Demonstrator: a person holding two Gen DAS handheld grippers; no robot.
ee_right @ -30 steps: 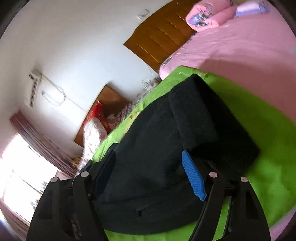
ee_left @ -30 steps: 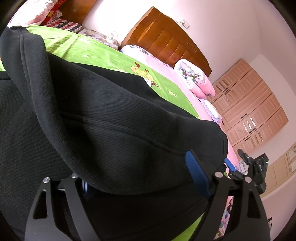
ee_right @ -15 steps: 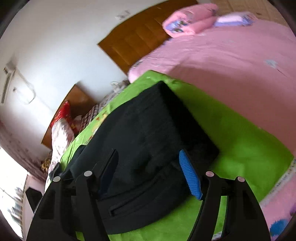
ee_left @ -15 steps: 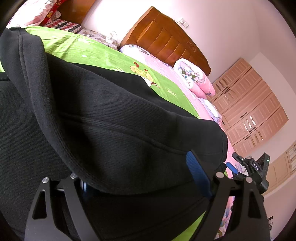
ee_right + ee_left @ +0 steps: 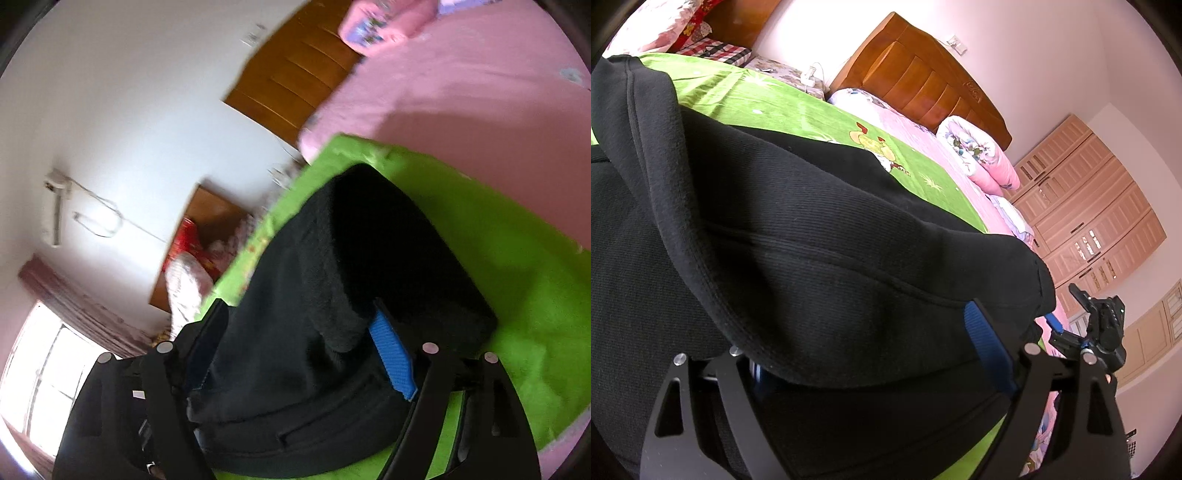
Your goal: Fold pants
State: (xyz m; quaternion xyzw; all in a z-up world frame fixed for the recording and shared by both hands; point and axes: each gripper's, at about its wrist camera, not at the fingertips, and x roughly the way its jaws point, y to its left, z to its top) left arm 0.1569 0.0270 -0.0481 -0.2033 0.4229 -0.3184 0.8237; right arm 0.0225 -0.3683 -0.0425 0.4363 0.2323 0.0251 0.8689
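Black pants [image 5: 820,236] lie folded on a green blanket [image 5: 783,107] spread over a pink bed, with a wooden headboard [image 5: 923,88] and pink quilt roll [image 5: 982,155] beyond. Both tongs stand spread wide with pants fabric between them: left gripper [image 5: 871,350] under a draped fold; right gripper [image 5: 295,354], jaws just opening, not pinching.

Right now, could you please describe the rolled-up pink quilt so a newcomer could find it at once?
Start at the big wooden headboard against the wall. Just below its right end, on the pink sheet, lies the rolled quilt. It is the only bundle there, pink outside with a white flowered lining showing at its end.
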